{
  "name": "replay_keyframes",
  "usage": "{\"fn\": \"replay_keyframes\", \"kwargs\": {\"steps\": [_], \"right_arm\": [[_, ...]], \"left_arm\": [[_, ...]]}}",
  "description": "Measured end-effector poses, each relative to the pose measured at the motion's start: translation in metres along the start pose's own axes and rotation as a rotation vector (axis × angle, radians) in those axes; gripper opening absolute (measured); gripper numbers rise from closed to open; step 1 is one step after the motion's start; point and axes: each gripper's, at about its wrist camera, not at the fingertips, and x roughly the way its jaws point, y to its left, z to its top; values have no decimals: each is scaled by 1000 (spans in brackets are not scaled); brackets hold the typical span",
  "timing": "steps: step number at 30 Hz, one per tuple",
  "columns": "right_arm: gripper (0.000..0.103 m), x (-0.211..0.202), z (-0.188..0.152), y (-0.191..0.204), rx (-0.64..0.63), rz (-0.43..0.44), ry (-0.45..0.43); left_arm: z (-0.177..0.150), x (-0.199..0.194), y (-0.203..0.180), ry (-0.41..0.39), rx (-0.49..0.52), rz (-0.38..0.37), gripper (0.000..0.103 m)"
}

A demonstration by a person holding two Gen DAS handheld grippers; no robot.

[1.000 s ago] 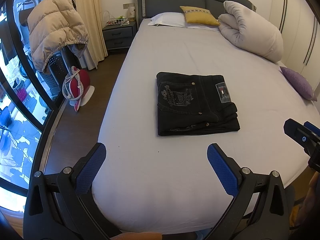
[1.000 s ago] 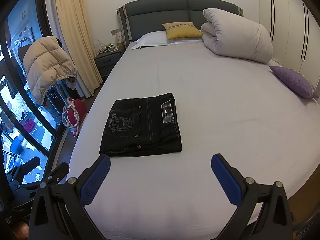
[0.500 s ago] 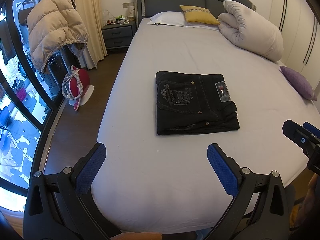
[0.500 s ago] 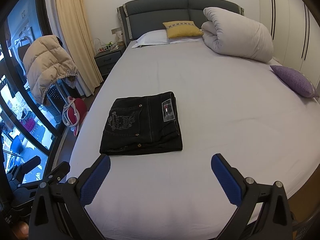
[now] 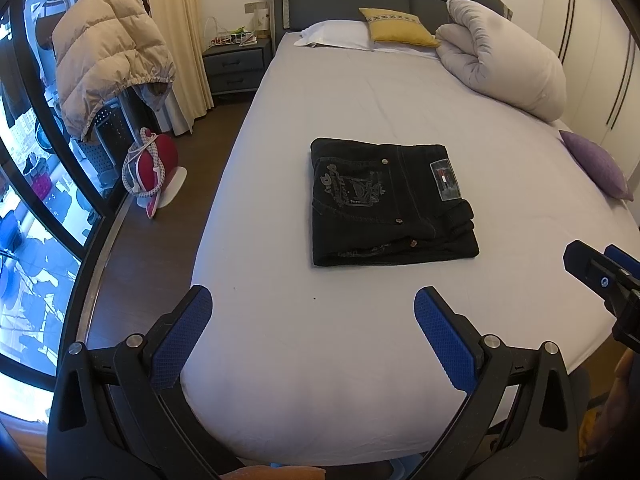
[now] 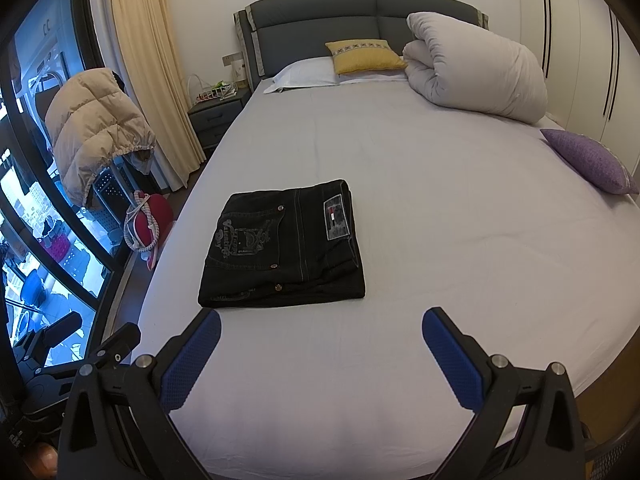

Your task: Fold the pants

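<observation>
Black jeans (image 5: 390, 204): folded into a compact rectangle, back pocket embroidery and label uppermost, lying flat on the bed (image 5: 360, 100) toward its foot edge and nearer the window-side edge. Left gripper (image 5: 313, 312): jaws wide apart, empty, held back over the foot edge. Right gripper (image 6: 321, 330): same, touching nothing. Folding appears complete; nothing evidently left beyond withdrawal.
</observation>
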Motion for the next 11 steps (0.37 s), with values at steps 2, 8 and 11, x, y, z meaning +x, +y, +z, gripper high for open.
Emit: {"fn": "replay_keyframes", "kwargs": {"steps": [2,8,11], "right_arm": [[103,0,-1,0,-1,1,1],[103,3,-4,-2,-2,1,10],[103,3,-6,-4,2,3,14]], "left_arm": [[-1,1,0,5,-5,-3,103],[-1,3,0,-1,2,8,103],[-1,3,-2,-6,9,13,103]]}}
